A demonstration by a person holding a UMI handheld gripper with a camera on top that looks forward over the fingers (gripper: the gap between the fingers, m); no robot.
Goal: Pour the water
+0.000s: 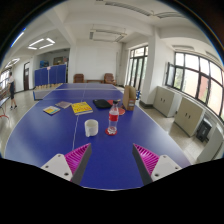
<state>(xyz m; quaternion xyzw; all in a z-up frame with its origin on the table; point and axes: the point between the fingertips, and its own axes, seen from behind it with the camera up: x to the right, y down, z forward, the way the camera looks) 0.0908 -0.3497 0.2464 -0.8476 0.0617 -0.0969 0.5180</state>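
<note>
A clear plastic bottle (113, 117) with a red label is standing upright on the blue tabletop (40, 135), well beyond the fingers. Just beside it, 1 white cup (92, 127) is standing. Behind them, flat books (80, 106) and a brown bag (129, 97) are lying. The gripper (110, 160) fingers are staying open, holding nothing.

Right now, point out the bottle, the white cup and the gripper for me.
Bottle (114, 118): gripper view, on its red label at mid-body.
White cup (92, 127): gripper view, on its front wall.
Gripper (112, 160): gripper view, midway between its open fingertips, over the blue table (40, 135).
</note>
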